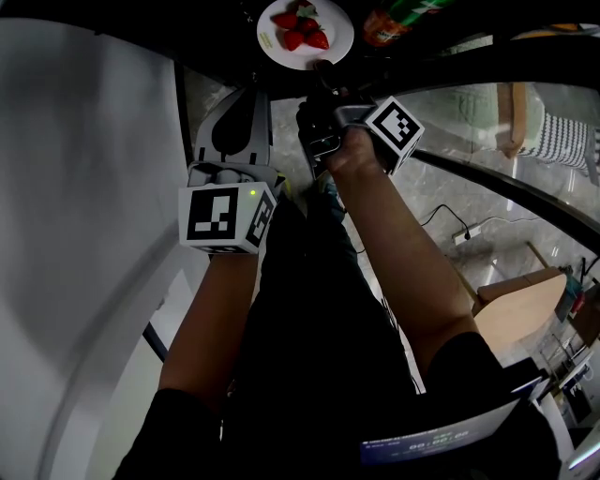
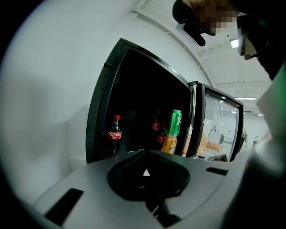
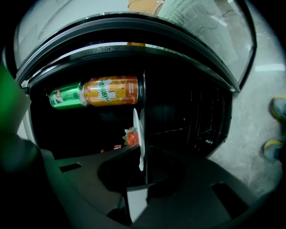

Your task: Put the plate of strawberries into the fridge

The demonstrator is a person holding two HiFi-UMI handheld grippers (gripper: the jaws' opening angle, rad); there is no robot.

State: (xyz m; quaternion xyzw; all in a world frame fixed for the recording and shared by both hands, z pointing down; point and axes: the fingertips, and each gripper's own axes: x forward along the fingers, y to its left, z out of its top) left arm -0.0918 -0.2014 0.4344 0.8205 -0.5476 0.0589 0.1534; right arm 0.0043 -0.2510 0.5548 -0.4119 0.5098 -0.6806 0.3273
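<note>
A white plate (image 1: 330, 37) with several red strawberries (image 1: 300, 28) sits inside the dark fridge at the top of the head view. My right gripper (image 1: 323, 73) is shut on the plate's near rim. In the right gripper view the plate (image 3: 141, 134) shows edge-on between the jaws of the right gripper (image 3: 142, 157), with a strawberry (image 3: 130, 136) to its left. My left gripper (image 1: 241, 105) hangs lower left of the plate, shut and holding nothing. It faces the open fridge (image 2: 103, 103) in the left gripper view, its jaws (image 2: 146, 155) closed together.
A green can (image 3: 67, 98) and an orange can (image 3: 111, 91) stand on the fridge shelf beside the plate. A cola bottle (image 2: 114, 134) stands further in. The glass fridge door (image 2: 220, 127) is swung open to the right. White wall lies to the left.
</note>
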